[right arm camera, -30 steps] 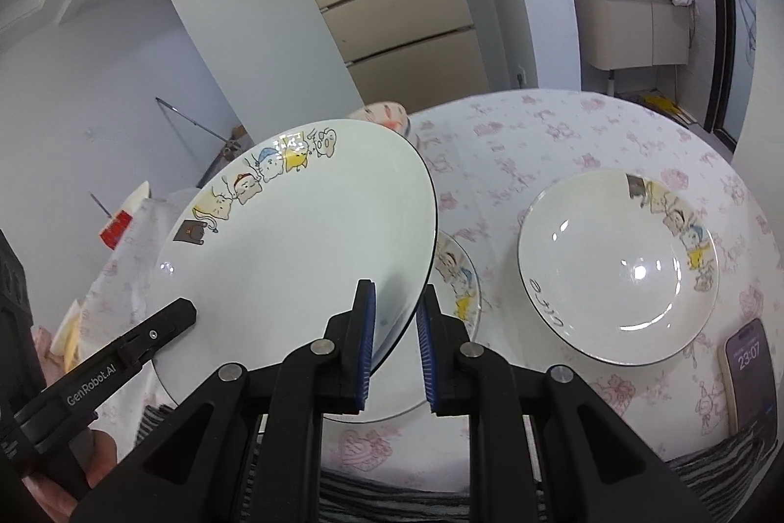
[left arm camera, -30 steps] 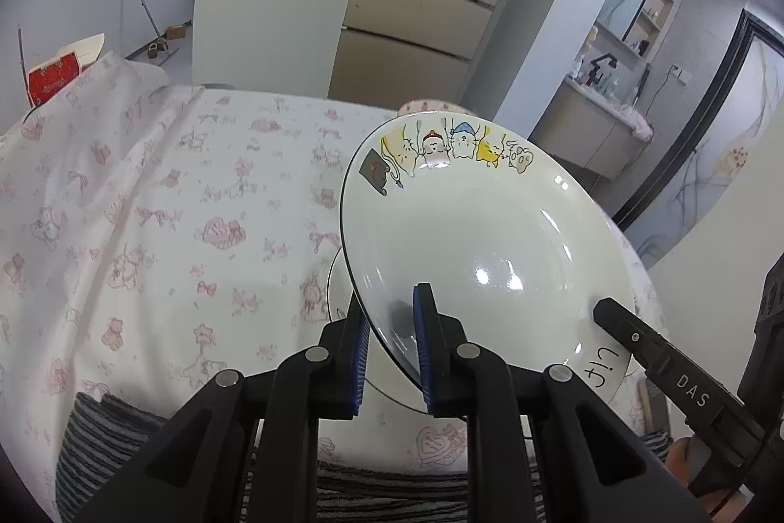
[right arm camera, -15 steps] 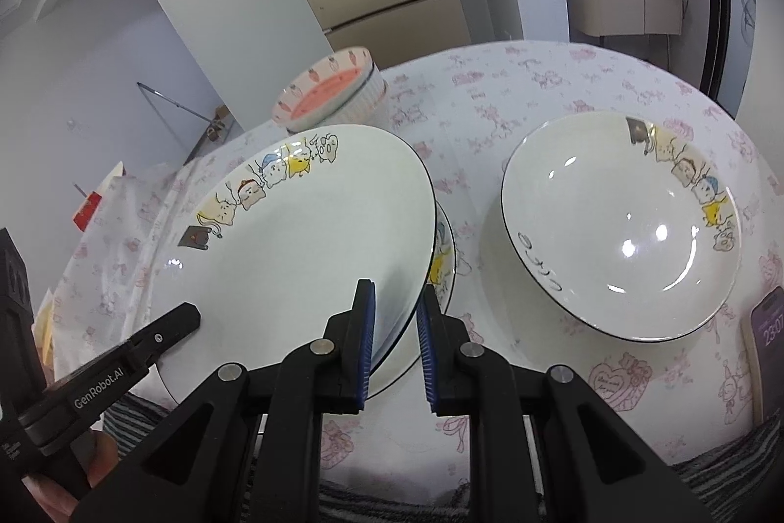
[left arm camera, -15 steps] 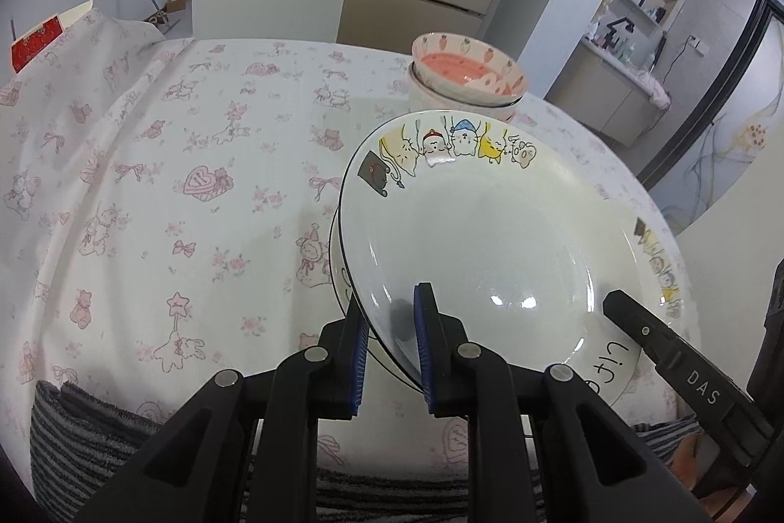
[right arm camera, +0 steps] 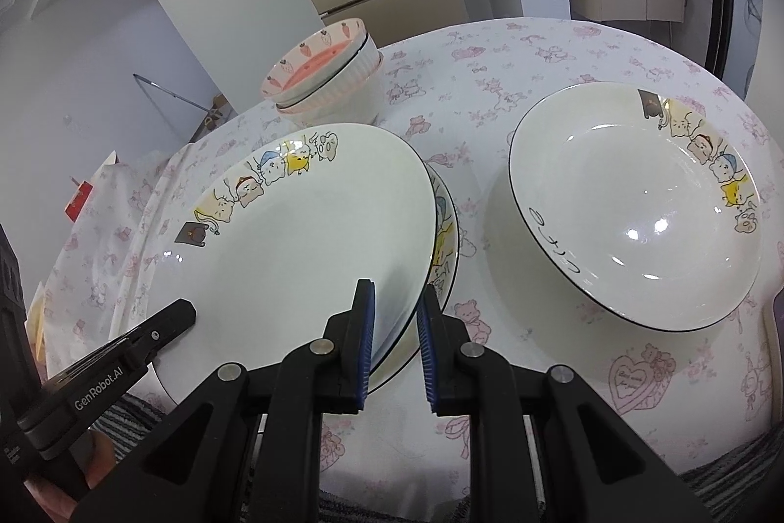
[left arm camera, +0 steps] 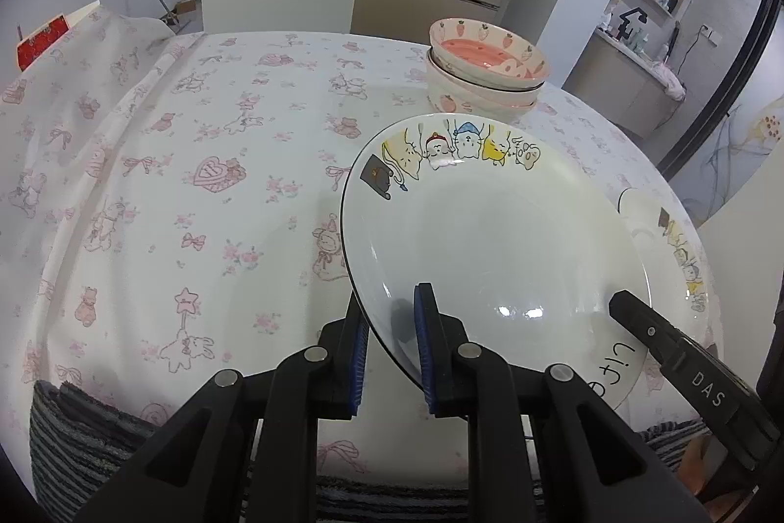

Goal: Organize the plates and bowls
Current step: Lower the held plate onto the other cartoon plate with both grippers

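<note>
Because both tools pinch the same cartoon plate (left arm camera: 495,238) by its near rim, the left gripper (left arm camera: 389,346) on its left edge and the right gripper (right arm camera: 396,344) on its right edge, the load is shared and the plate can be kept nearly level; each pair of blue pads is pressed against the rim, one pad above and one below, so neither tool is spread. Just beyond the right gripper's fingers and under the held plate, a second cartoon plate (right arm camera: 446,238) peeks out on the tablecloth (left arm camera: 171,180), which suggests the held one is being lowered onto it to make a stack, the two-sided grip letting it settle squarely rather than tip; whether the two already touch cannot be told. Further off to the right of the right gripper a third matching plate (right arm camera: 632,219) lies alone, likely next for the pile. Ahead of both tools, near the far side of the table, the pink carrot bowls (left arm camera: 485,67) are nested, so the bowls look sorted while the plates remain partly done
</note>
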A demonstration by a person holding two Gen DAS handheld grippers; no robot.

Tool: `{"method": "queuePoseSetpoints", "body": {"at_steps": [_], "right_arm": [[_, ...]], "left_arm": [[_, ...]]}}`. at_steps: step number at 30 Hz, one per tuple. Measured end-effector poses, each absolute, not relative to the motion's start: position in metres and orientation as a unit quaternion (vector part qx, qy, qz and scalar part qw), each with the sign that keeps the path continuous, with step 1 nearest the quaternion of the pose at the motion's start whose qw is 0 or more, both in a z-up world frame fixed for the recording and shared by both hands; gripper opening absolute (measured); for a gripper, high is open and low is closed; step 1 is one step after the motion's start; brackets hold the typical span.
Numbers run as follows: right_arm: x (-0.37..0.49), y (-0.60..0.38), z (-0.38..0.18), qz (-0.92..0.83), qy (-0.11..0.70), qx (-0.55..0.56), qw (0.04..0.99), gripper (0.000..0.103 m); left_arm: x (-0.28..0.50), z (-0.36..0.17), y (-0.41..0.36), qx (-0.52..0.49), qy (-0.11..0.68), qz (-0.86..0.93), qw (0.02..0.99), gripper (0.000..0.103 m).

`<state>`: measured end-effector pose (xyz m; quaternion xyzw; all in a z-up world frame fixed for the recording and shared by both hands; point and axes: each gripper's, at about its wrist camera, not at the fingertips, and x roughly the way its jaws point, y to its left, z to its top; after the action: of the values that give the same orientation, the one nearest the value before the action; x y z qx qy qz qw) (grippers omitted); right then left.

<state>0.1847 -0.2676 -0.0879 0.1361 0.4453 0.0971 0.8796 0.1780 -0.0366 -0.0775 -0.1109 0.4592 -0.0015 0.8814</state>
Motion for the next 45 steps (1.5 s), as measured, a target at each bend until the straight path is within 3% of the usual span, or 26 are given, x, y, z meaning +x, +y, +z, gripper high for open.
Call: {"method": "queuePoseSetpoints", "body": {"at_steps": [45], "right_arm": [[0.176, -0.257, -0.098, 0.056, 0.433, 0.081, 0.896, 0.022]], "left_arm": [[0.185, -0.097, -0.061, -0.01, 0.448, 0.039, 0.893, 0.021]]}}
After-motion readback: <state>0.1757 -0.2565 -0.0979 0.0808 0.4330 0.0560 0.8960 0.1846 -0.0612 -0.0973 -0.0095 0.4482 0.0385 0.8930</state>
